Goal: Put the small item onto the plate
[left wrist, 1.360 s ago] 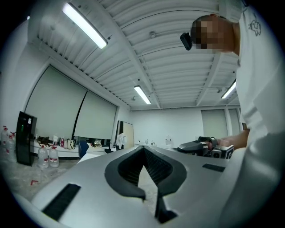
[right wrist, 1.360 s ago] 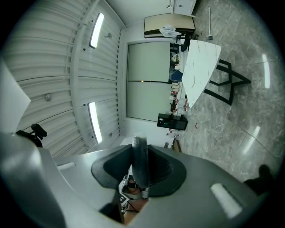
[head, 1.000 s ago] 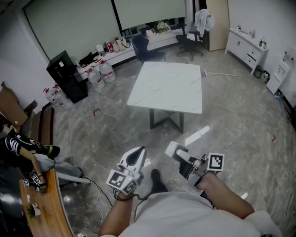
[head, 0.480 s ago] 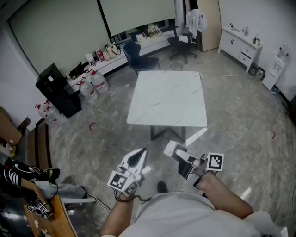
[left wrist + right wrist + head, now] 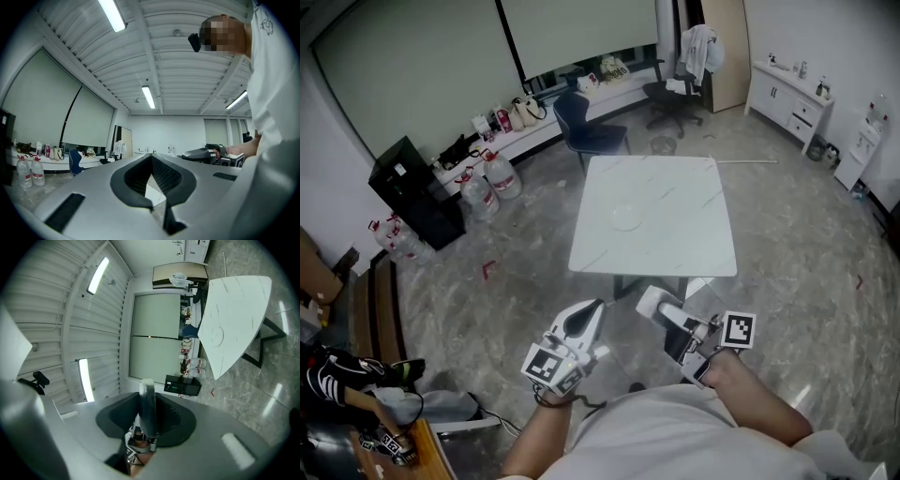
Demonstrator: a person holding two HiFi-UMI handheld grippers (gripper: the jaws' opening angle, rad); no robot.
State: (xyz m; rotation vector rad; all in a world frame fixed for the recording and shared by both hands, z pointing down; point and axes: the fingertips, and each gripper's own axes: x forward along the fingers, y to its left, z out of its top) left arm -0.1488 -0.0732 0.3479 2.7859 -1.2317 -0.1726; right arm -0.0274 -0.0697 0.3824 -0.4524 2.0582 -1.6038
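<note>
Left claw [image 5: 151, 155]: clenched, pad tips meeting, nothing between them; it is held level in front of the person and has no visible part in the work at this moment. Centre, ahead: a white square worktop [image 5: 675, 234] stands on the grey floor, well apart from both claws. It is bare except for one pale round plate [image 5: 625, 218] towards its left half. Nothing can be made out on the plate (it is small and faint from here, so a very small object could not be ruled out). Right claw [image 5: 654, 302]: grasping the item [image 5: 146, 404], which stands upright between the pads in the right gripper view and pokes out past their tips. Location of item: in the right claw, in the air in front of the person's body and short of the worktop's near edge. Appearance of item: a narrow pale grey piece seen edge-on, lighter at its top end, thin against the width of the pads; its outline and material cannot be told from this angle. Progress, as judged: pick-up is done and the carry is under way; delivery is not yet done. Outstanding: bring the right claw over the worktop to the plate, lower the item onto it, release it, and draw clear. Assessment: early to middle stage, with the placing itself wholly outstanding.
</note>
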